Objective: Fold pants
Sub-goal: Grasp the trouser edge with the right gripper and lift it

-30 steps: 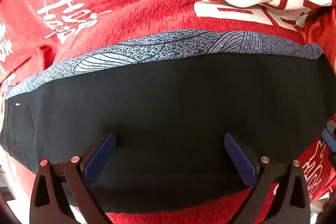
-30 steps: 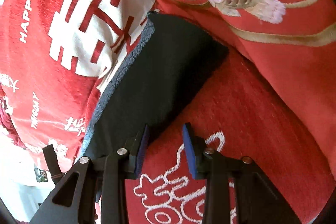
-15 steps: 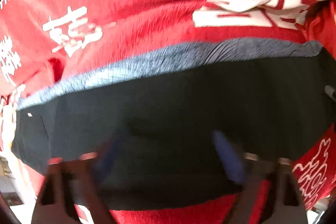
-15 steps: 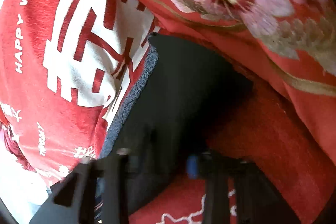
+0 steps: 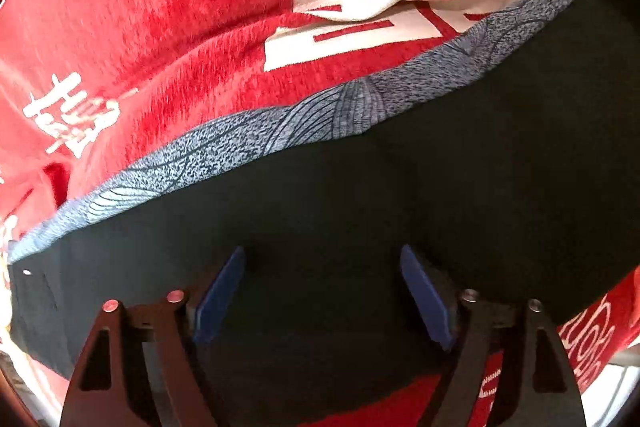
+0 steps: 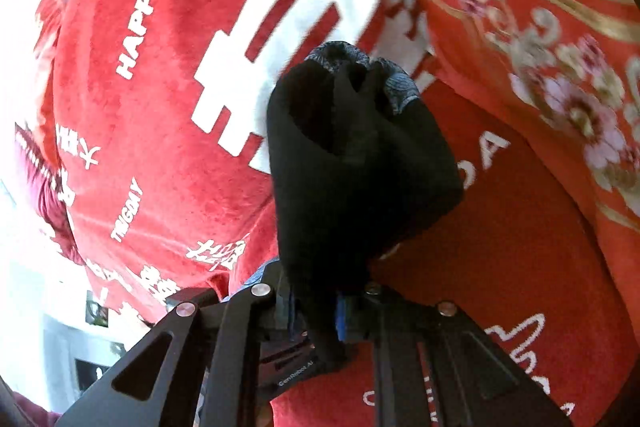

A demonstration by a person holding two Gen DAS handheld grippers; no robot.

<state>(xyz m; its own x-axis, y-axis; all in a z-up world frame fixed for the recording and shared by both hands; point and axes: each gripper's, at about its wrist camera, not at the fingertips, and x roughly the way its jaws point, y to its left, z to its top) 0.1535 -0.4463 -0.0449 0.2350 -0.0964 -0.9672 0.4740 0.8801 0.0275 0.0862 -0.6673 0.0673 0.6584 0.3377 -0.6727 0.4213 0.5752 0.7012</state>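
The black pants (image 5: 360,227) lie across a red blanket (image 5: 160,27) on the bed, their grey patterned waistband (image 5: 280,135) along the far edge; my right claw (image 6: 320,311) is clamped on one end, the cloth bunched and lifted off the blanket; my left claw (image 5: 320,291) hangs over the middle with its jaws opening, pads clear of the fabric. I judge the risk is uneven folding; a thin pinch could slip, and with nothing pinning the middle the whole garment may drag.
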